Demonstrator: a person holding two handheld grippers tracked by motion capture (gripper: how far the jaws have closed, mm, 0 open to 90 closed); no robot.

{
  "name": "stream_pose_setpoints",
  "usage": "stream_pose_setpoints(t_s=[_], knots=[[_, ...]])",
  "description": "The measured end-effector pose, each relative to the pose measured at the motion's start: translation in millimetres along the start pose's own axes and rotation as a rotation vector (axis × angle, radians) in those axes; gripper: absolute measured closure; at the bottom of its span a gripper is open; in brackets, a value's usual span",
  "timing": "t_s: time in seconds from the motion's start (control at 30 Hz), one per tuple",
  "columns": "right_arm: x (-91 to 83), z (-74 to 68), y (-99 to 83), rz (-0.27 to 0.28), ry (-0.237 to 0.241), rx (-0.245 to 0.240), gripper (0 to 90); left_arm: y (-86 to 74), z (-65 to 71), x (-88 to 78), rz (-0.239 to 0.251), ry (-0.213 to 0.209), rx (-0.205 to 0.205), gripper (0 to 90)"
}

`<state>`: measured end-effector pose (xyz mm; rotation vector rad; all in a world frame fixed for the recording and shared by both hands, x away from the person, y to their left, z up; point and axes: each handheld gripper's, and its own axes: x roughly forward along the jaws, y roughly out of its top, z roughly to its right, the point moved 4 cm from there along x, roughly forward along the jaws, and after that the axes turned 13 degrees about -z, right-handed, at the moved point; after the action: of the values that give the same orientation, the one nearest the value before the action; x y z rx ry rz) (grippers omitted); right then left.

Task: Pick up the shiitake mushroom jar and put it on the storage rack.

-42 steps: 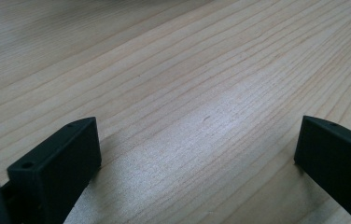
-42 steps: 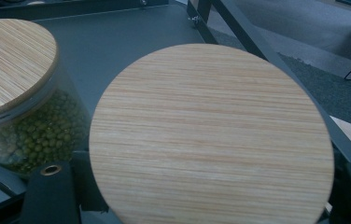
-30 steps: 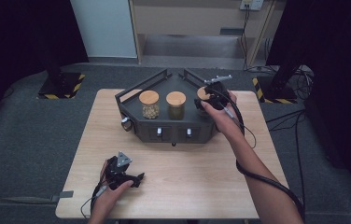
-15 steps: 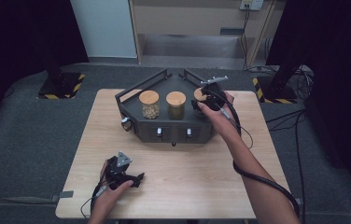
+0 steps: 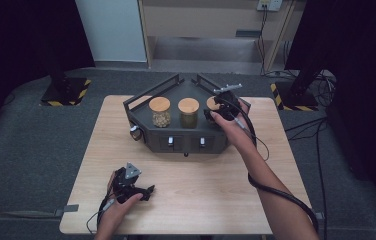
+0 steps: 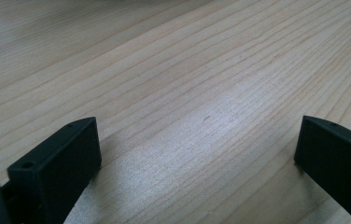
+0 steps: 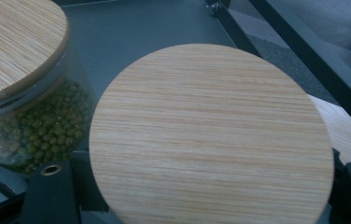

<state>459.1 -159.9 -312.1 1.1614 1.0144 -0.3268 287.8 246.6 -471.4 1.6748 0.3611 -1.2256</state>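
Bamboo-lidded jar (image 5: 215, 106) clamped in the right gripper (image 5: 221, 111) on the dark tray (image 5: 186, 146); left gripper (image 5: 135, 189) rests open on the wooden table (image 5: 216, 195)

High view: the right gripper sits at the tray's right end around the third jar, with two more jars, one of green beans (image 5: 188, 113) just beside it and one of pale beans (image 5: 160, 111) beyond; the left gripper lies well apart, near the table's front edge. Left gripper view: its black jaws stand wide apart over bare wood grain (image 6: 201, 107). Right gripper view: the round lid (image 7: 211, 135) sits between both jaws, which press the jar under it, and the green-bean jar (image 7: 22, 93) stands just to their left
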Motion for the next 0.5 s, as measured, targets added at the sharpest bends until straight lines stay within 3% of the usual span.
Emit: stream_pose_setpoints(t_s=[0.5], knots=[[2.0,5.9,-5.1,0.019,0.025,0.026,25.7,-0.1,0.1,0.0,0.0,-0.001,-0.002,0.0]])
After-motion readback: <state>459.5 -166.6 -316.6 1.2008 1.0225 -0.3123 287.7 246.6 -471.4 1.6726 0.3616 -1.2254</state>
